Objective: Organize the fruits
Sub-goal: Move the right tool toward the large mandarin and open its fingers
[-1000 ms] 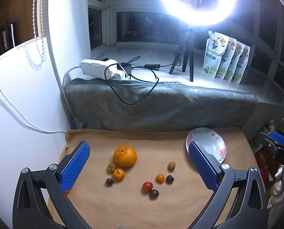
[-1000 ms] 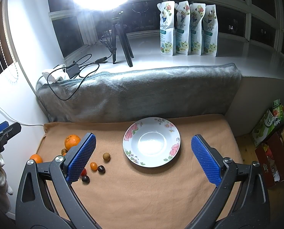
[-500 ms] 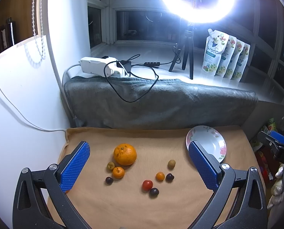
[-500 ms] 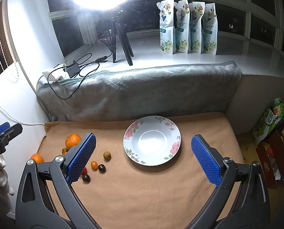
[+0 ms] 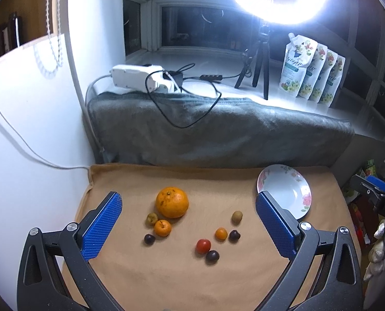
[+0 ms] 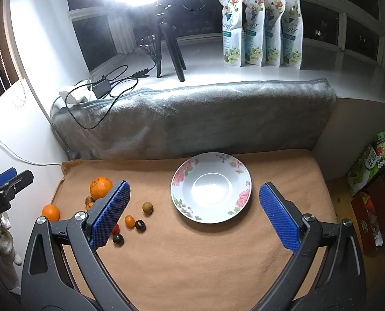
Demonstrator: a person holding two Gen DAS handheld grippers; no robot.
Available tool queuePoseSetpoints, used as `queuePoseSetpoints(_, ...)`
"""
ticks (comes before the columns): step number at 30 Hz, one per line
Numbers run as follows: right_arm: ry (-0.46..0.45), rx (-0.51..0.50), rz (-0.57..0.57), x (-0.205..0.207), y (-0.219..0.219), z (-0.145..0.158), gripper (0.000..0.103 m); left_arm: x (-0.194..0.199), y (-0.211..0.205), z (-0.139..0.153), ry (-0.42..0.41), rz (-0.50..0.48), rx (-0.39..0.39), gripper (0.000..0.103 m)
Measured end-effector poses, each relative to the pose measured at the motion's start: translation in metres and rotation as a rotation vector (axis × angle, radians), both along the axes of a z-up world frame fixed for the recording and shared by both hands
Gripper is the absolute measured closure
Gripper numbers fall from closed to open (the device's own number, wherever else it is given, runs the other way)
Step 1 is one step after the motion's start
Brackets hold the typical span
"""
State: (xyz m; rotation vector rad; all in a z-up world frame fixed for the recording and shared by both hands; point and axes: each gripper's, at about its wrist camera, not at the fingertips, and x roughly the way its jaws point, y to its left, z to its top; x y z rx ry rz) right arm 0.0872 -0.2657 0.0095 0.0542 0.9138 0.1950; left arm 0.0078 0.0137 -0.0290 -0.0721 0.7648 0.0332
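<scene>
Both grippers – left gripper [image 5: 190, 226] and right gripper [image 6: 195, 216] – hang wide open, holding nothing. Small fruits [image 5: 202, 245] lie loose on the cloth [image 5: 166, 280], apart from the plate [image 6: 178, 181]. They look soft and rolling – pinch each across its middle, gently.

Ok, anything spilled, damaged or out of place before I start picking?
Nothing spilled or broken. One orange lies apart from the other fruit, at the cloth's left edge, visible only in the right wrist view. The plate sits flat and holds nothing.
</scene>
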Motion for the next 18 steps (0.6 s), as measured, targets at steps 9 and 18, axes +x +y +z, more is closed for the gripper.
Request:
queuePoseSetpoints(9,0.065,0.028,0.048,0.018,0.013,-0.023,0.001,0.003,0.022,-0.025,0.07,0.037,-0.058,0.006)
queuePoseSetpoints(18,0.154,0.09,0.184,0.047,0.054,-0.057,0.001,0.016,0.056,-0.067,0.162,0.082,-0.149,0.015)
